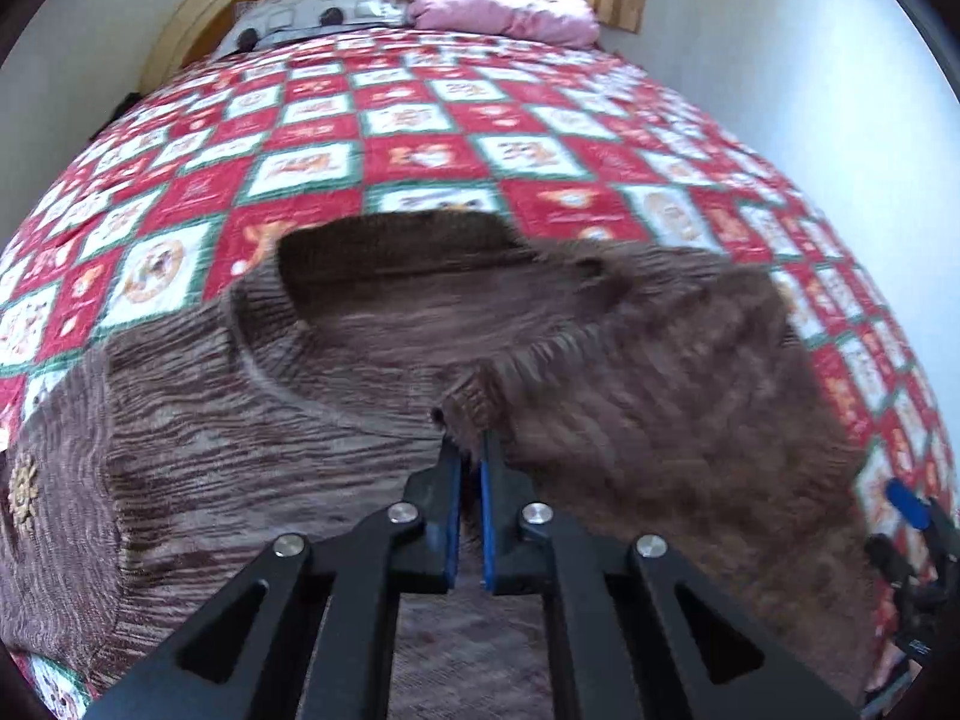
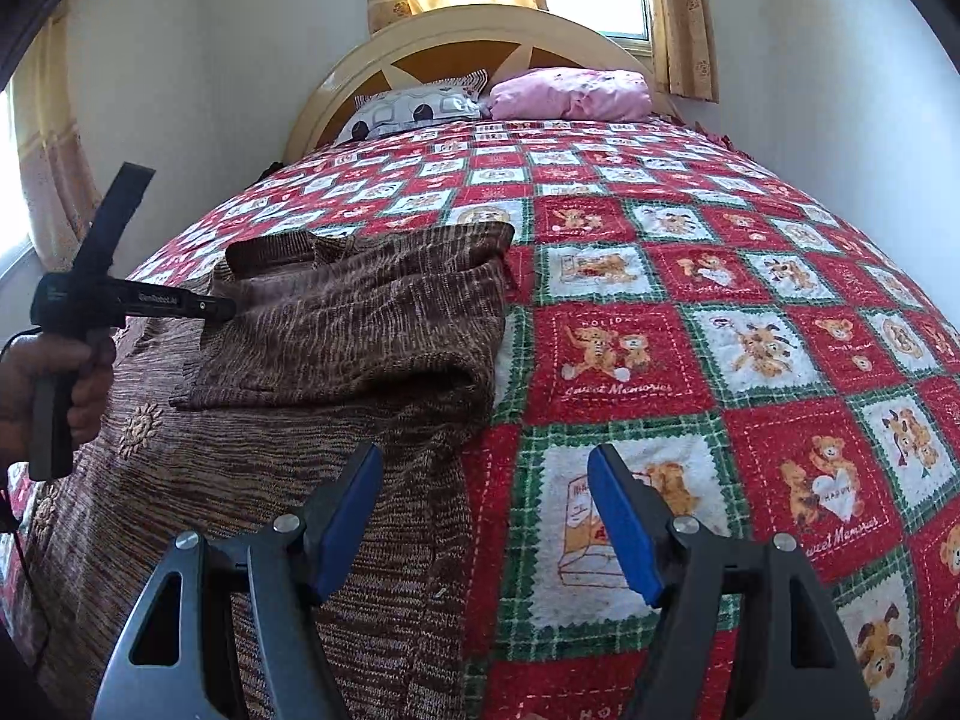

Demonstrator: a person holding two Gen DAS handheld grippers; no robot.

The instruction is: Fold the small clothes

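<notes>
The brown knit sweater (image 1: 336, 372) lies on the bed's red checked quilt (image 2: 690, 324), collar toward the pillows (image 2: 564, 95) and length running down the bed, its sleeve cuff pinched in the left tongs (image 1: 470, 450) while the right tongs (image 2: 485, 516) hover spread wide over the sweater's edge.

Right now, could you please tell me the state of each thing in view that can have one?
Sweater: lying on the quilt, right sleeve folded over the chest.
Sleeve cuff: pinched in the left gripper.
Left gripper: jaws shut on the cuff.
Right gripper: jaws open, holding nothing, over the sweater's edge.
Quilt: spread flat over the bed.
Curtains: drawn aside, window lit.
</notes>
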